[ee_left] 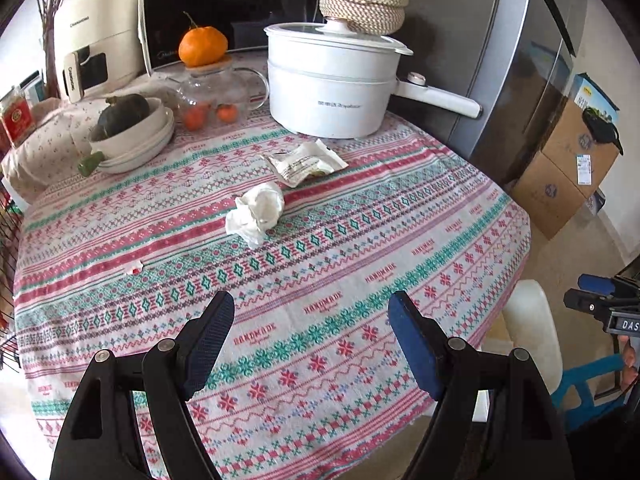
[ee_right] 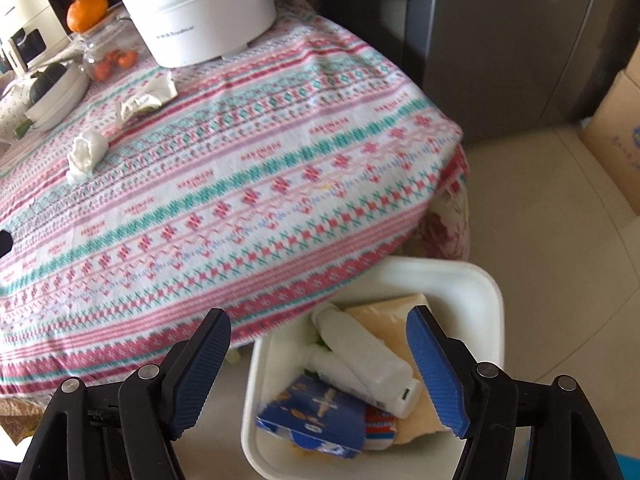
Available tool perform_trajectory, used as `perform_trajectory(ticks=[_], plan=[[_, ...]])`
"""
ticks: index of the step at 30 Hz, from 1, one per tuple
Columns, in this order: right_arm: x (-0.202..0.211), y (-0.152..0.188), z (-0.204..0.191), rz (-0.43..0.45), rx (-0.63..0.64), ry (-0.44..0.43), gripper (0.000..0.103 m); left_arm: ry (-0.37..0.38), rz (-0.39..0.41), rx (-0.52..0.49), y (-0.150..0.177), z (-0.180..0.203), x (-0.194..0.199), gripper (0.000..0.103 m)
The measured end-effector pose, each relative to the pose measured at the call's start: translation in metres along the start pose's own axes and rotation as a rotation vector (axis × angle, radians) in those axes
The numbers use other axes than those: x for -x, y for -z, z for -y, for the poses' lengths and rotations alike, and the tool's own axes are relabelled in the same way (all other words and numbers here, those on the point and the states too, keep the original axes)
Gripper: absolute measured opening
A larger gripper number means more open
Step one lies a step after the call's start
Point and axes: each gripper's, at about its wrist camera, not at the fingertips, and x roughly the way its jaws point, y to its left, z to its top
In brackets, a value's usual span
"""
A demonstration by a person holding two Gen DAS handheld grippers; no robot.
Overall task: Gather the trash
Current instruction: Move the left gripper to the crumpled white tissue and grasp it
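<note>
A crumpled white tissue (ee_left: pixel 256 210) lies mid-table on the patterned cloth; it also shows in the right wrist view (ee_right: pixel 86 152). A torn snack wrapper (ee_left: pixel 306 162) lies just behind it, seen too in the right wrist view (ee_right: pixel 146 98). A tiny paper scrap (ee_left: pixel 134 267) lies to the left. My left gripper (ee_left: pixel 312 312) is open and empty above the table's near part. My right gripper (ee_right: pixel 318 328) is open and empty over a white bin (ee_right: pixel 490 292) beside the table, which holds white bottles (ee_right: pixel 368 354), a blue carton (ee_right: pixel 316 412) and other trash.
A white electric pot (ee_left: pixel 332 84) with a woven basket (ee_left: pixel 362 2) on top, a glass teapot (ee_left: pixel 212 92) with an orange (ee_left: pixel 202 46), stacked bowls (ee_left: pixel 136 136) and appliances stand at the table's back. A fridge (ee_left: pixel 516 64) and cardboard boxes (ee_left: pixel 560 184) stand to the right.
</note>
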Motion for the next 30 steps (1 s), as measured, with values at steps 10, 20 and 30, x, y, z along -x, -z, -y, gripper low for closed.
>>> perform_trajectory(ticks=[10,20,30], plan=[[-0.019,-0.025,-0.034,0.015,0.033,-0.012,0.077,-0.033,-0.001,0.161,-0.031,-0.033,-0.069,0.081],[-0.037,-0.037,-0.025,-0.016,-0.043,-0.008,0.077,-0.069,0.027,0.312,-0.053,-0.028,-0.12,0.078],[-0.04,-0.037,-0.02,-0.011,-0.046,0.03,0.077,-0.162,0.003,0.356,-0.058,-0.044,-0.14,0.019]])
